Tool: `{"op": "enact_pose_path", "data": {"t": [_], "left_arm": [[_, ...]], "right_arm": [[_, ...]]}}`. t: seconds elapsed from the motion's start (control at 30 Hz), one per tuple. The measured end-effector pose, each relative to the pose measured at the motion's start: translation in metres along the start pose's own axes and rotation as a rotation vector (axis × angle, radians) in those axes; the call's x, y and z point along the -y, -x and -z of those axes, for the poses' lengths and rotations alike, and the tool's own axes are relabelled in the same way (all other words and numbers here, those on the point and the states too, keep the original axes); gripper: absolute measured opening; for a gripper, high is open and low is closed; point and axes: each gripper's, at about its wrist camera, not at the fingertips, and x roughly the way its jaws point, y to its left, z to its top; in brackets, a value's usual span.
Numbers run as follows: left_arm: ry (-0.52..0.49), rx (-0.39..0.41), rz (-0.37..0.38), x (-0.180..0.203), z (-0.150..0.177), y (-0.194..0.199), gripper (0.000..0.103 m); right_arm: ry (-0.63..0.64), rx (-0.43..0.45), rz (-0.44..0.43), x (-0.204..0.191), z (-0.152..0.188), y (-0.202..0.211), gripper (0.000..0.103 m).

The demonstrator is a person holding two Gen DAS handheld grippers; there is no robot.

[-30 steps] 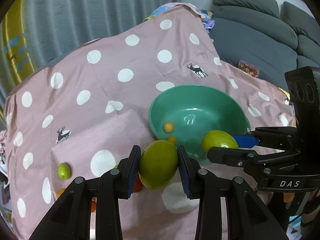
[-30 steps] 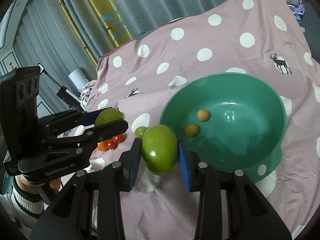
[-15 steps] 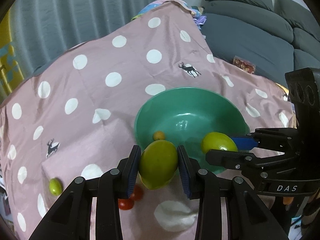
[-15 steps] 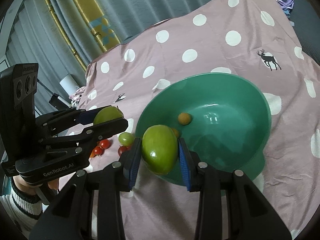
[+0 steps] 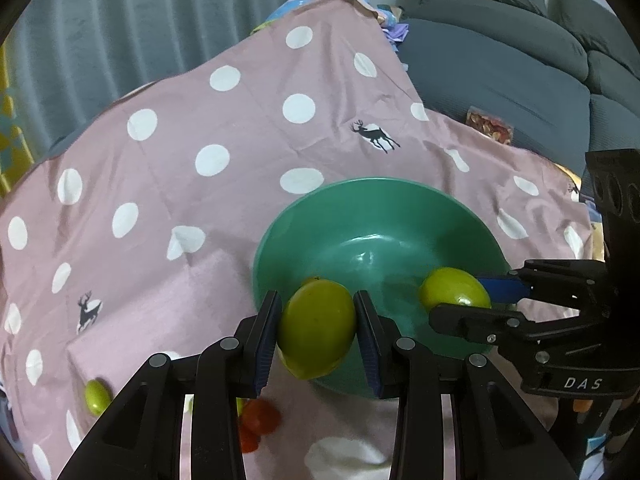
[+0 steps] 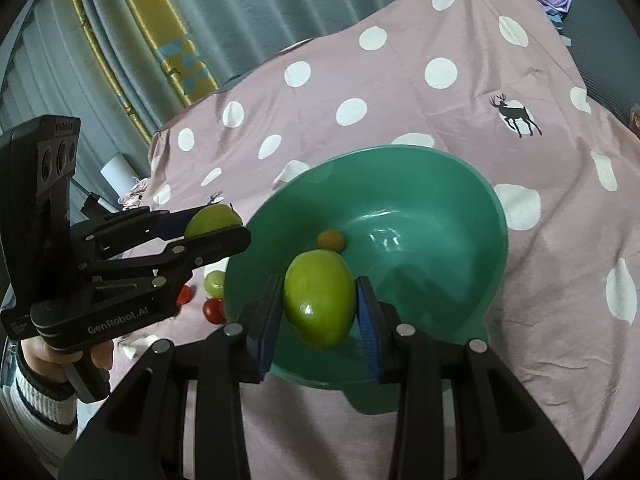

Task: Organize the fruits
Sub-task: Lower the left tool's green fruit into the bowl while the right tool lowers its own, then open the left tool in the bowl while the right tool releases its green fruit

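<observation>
Behind the left gripper (image 5: 316,330), clamped on a green fruit (image 5: 317,330), red fruits (image 5: 258,420) seem half hidden. Right gripper (image 6: 318,308), marked "DAS", clamps another green fruit (image 6: 320,300).

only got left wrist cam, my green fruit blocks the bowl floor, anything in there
Observer: Yes. The right wrist view shows a small orange fruit on the floor of the green bowl, just beyond the green fruit that the right gripper is shut on.
Operator: what's on the cloth beside the bowl, my fingers cover it
Observer: A small green fruit and two cherry tomatoes, close to the bowl's outer wall.
Operator: what's behind my camera
Observer: A hand in a striped knit cuff, holding the left gripper.
</observation>
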Motion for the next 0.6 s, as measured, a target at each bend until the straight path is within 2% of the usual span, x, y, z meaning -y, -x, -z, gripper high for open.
{"op": "enact_pose_path", "data": {"t": [0.3, 0.6], "left_arm": [[-0.016, -0.035, 0.021, 0.006, 0.000, -0.024, 0.038], [-0.015, -0.042, 0.008, 0.005, 0.004, -0.025, 0.038]], "right_arm": [[0.031, -0.013, 0.057, 0.001, 0.000, -0.005, 0.037], [0.062, -0.019, 0.085, 0.000, -0.001, -0.007, 0.037]]}}
